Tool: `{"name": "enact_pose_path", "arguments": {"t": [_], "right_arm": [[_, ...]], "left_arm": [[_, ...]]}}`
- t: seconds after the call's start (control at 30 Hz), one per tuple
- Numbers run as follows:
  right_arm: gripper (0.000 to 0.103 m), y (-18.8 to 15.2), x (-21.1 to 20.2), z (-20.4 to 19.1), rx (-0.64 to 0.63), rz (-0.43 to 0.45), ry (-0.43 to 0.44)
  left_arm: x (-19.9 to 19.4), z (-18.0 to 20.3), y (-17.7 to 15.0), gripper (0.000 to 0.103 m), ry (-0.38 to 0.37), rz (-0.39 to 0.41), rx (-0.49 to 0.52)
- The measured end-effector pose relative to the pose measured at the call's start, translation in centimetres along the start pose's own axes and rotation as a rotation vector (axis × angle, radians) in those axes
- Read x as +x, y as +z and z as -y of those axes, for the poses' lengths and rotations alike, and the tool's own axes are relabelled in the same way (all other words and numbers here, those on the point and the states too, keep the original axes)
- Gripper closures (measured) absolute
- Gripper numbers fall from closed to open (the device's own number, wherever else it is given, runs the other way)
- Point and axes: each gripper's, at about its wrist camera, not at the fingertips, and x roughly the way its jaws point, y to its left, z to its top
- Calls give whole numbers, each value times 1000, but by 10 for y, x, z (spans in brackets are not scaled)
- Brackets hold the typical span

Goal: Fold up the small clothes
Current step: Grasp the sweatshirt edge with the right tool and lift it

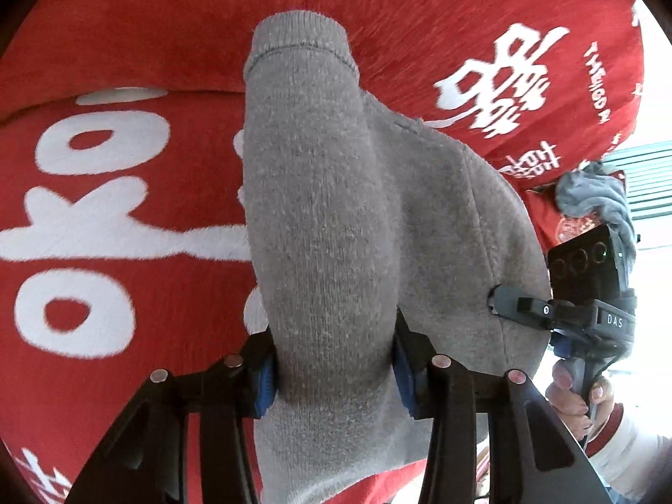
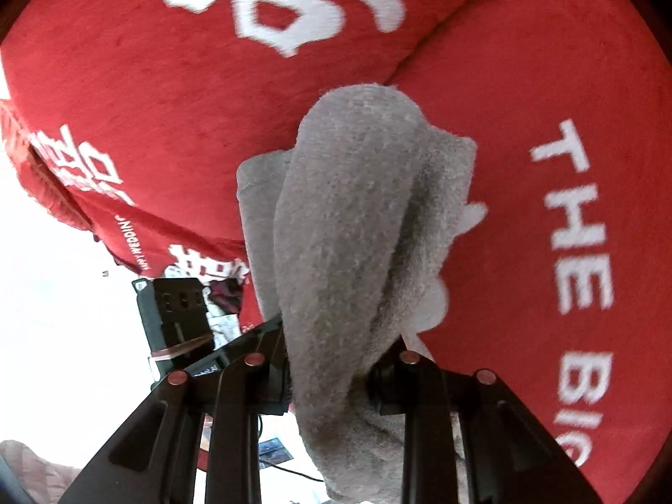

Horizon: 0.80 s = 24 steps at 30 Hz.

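1. The left gripper (image 1: 334,371) was clamped on a small grey knitted garment (image 1: 319,227), cuff toward twelve o'clock.
2. The right gripper (image 2: 329,382) pinched the same garment, at three o'clock in the left view.
3. It was lifted over red lettered plush fabric (image 1: 105,193); folding seemed barely begun.

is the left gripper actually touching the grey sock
Touching. In the left wrist view the left gripper has both blue pads pressed into the grey sock, which bunches between them.

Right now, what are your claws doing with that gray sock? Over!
Left claw clamped on the gray sock. Right claw clamped on it too. Sock bunched over the red cover. Nothing in the way.
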Motion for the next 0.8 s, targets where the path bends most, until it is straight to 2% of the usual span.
{"name": "enact_pose_path", "arguments": {"t": [0.17,0.4,0.57,0.67,0.73,0.8], "right_arm": [[74,-24,1,-27,-9,-21,29],[74,-71,51,-52,1,-82,62],[74,-94,91,-56,-2,-121,61],[74,-96,110,-55,-4,-130,43],[74,-93,122,-51,-13,-139,8],[73,-85,130,-46,-19,-151,-63]], "left_arm": [[-42,-7,-26,57,-6,27,-3],[-91,-52,-75,57,72,33,-34],[-93,-80,-95,57,111,33,-85],[-84,-97,-102,57,123,40,-115],[-74,-108,-104,57,160,42,-140],[-68,-116,-105,56,213,47,-159]]}}
